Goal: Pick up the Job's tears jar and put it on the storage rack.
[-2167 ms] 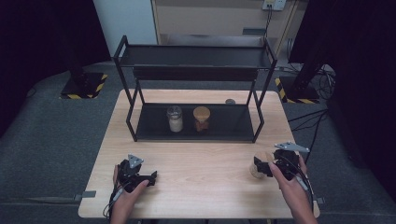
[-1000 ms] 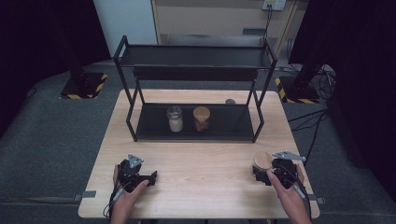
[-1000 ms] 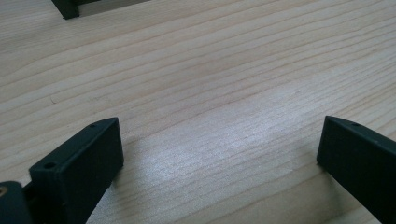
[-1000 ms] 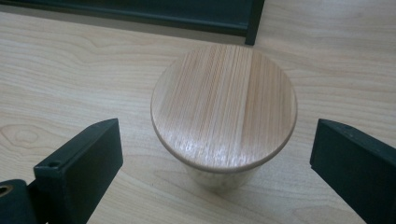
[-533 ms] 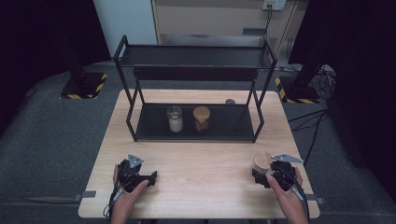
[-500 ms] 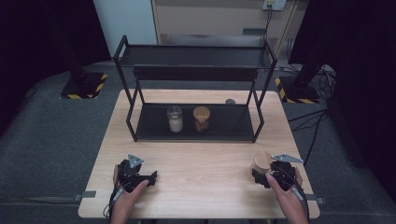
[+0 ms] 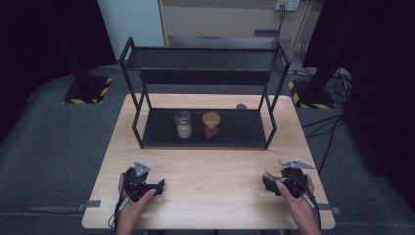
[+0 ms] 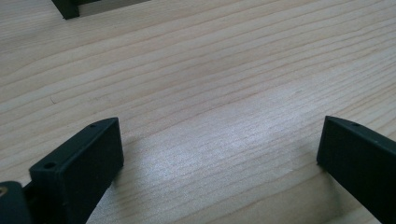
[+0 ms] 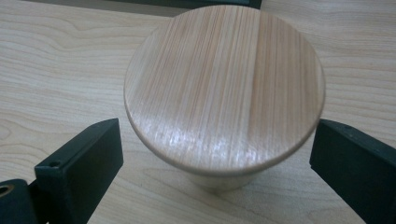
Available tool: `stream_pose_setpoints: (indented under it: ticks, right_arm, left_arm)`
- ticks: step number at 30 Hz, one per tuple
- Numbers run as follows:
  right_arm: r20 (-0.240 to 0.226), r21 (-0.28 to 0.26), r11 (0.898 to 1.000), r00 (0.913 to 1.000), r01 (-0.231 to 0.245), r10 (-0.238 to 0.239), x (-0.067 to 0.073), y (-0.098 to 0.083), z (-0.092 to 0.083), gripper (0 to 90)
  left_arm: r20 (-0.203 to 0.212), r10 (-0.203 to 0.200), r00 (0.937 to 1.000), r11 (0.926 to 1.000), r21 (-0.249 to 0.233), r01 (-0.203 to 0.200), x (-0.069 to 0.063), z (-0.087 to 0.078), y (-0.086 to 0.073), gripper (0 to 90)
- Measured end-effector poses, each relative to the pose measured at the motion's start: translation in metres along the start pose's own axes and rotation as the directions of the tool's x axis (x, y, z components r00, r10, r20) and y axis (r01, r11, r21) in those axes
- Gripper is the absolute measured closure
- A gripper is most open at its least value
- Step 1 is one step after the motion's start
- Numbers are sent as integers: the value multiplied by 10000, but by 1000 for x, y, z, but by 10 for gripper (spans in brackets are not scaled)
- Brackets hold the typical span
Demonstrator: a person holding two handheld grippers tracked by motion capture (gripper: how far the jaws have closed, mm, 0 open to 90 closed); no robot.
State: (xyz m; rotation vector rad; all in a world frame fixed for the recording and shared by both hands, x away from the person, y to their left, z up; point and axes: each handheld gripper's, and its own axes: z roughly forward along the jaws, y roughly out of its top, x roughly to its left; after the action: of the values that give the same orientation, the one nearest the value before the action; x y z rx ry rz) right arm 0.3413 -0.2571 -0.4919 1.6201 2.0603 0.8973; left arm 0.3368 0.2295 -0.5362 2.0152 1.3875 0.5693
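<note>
The black two-tier rack (image 7: 203, 93) stands at the far middle of the wooden table (image 7: 210, 171), and everything else is placed here from it. On the rack's lower shelf stand two jars side by side: a glass jar with white contents and a clear lid (image 7: 183, 124) to the left, and a jar with a wooden lid and brown contents (image 7: 211, 124) just beside it on the right. A small dark round object (image 7: 241, 106) lies on the table behind the rack's right end; what it is cannot be told.

A third jar with a round wooden lid (image 9: 224, 88) stands upright on the table well in front of the rack's right leg, near the table's near right corner. The right gripper (image 9: 215, 161) is down at this jar, with one black jaw on each side of it below the lid. The jaws are spread wider than the lid and a gap shows on both sides, so they do not touch it. In the high view the person's right hand (image 7: 293, 188) holds that gripper just behind the jar.

The left gripper (image 8: 219, 154) rests low over bare wood, well in front of the rack's left leg, jaws spread wide with nothing between them. The left hand (image 7: 132, 193) grasps its handle.
</note>
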Motion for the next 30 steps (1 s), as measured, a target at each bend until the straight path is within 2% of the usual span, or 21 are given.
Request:
stream_pose_setpoints:
  ticks: [12, 17, 23, 26, 30]
  right_arm:
    - [82, -16, 9999, 9999, 144, -144, 3, 6, 10, 49]
    - [203, 52, 9998, 9996, 210, -211, 4, 8, 14, 101]
    - [537, 131, 9994, 9980, 324, -330, 4, 9, 19, 220]
    - [580, 56, 9999, 9982, 151, -154, 3, 8, 20, 233]
    - [696, -114, 9996, 9972, 265, -256, 4, 8, 21, 247]
  left_arm:
    - [1, 1, 10000, 10000, 1, -1, 0, 0, 0, 0]
    - [1, 3, 10000, 10000, 1, -3, 0, 0, 0, 0]
    - [1, 1, 10000, 10000, -1, -1, 0, 0, 0, 0]
    - [1, 1, 10000, 10000, -1, -1, 0, 0, 0, 0]
    - [1, 1, 10000, 10000, 0, -1, 0, 0, 0, 0]
